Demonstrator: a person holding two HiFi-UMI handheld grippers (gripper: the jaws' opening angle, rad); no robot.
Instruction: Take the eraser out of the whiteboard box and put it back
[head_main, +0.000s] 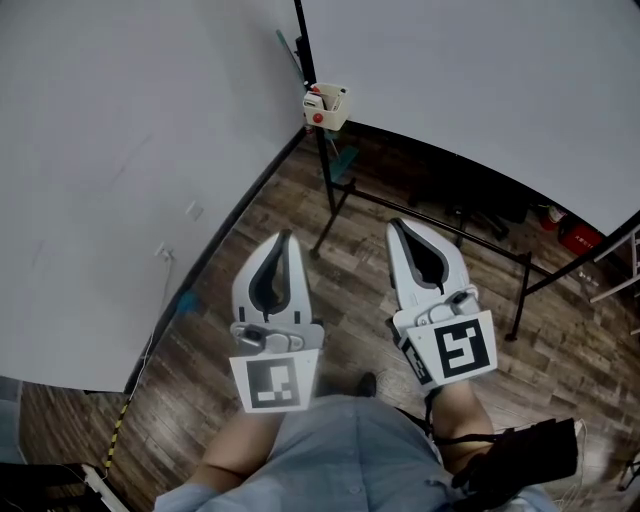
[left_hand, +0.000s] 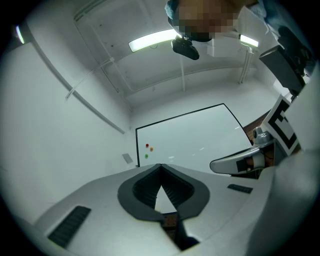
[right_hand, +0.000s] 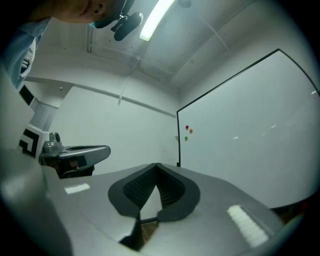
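A small cream whiteboard box (head_main: 326, 106) hangs at the lower left corner of the whiteboard (head_main: 480, 80), with something white and red showing in it; I cannot make out the eraser. My left gripper (head_main: 287, 237) and right gripper (head_main: 397, 225) are held side by side over the wooden floor, well short of the box, both shut and empty. In the left gripper view the shut jaws (left_hand: 160, 166) point at the whiteboard (left_hand: 195, 140) and its coloured magnets (left_hand: 148, 147). The right gripper view shows its shut jaws (right_hand: 156, 165) and the board (right_hand: 250, 125).
The whiteboard's black stand legs (head_main: 430, 225) spread across the floor ahead. A white wall (head_main: 120, 150) runs along the left, with a striped cable (head_main: 120, 430) at its base. A red object (head_main: 575, 235) lies far right. A black bag (head_main: 520, 460) hangs by my right side.
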